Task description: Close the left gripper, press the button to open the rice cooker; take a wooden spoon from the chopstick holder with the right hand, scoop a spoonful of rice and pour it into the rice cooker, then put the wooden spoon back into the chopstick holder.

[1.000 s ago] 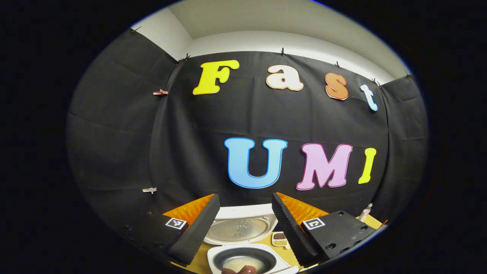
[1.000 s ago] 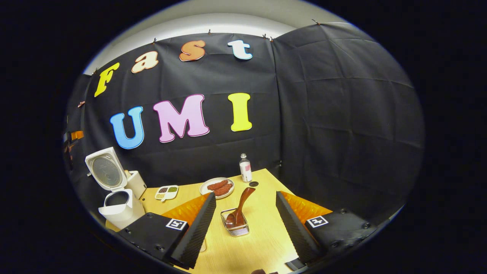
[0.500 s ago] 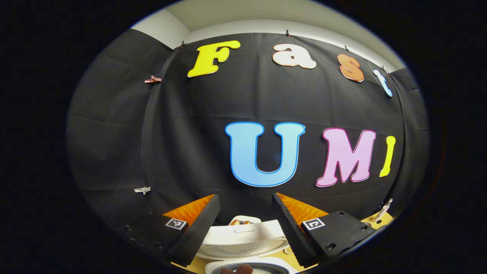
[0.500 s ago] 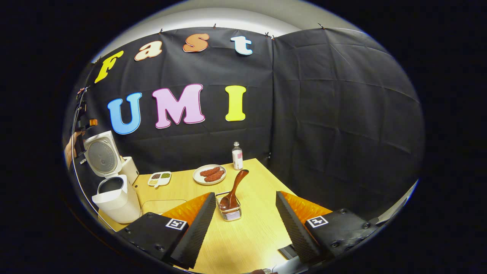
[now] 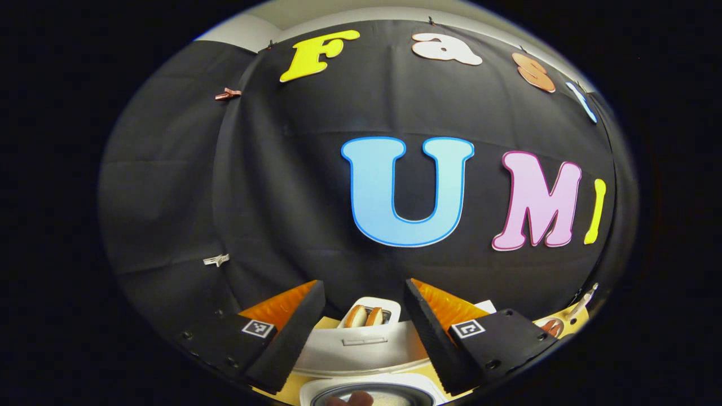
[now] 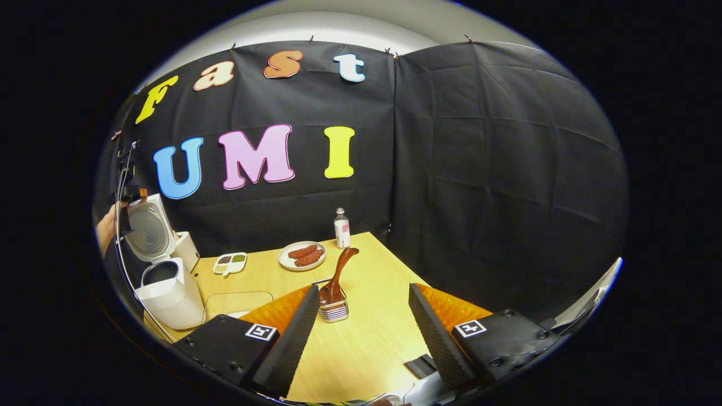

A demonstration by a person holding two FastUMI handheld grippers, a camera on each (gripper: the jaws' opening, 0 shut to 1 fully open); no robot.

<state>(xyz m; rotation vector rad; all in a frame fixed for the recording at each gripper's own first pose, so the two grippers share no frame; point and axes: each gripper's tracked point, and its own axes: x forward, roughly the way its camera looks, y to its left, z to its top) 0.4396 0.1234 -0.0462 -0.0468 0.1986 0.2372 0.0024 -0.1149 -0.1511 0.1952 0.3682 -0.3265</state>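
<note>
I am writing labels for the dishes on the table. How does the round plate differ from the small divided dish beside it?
The round plate is one open circle holding reddish-brown pieces; the divided dish is smaller, not round, and split into compartments with dark, green and pale fillings. The plate lies nearer the bottle, the dish nearer the rice cooker. Both are pale and rest flat on the yellow table.

Left tool [image 5: 364,327] hangs with fingers spread wide, gripping nothing; right tool [image 6: 361,330] likewise gapes open and empty.
</note>
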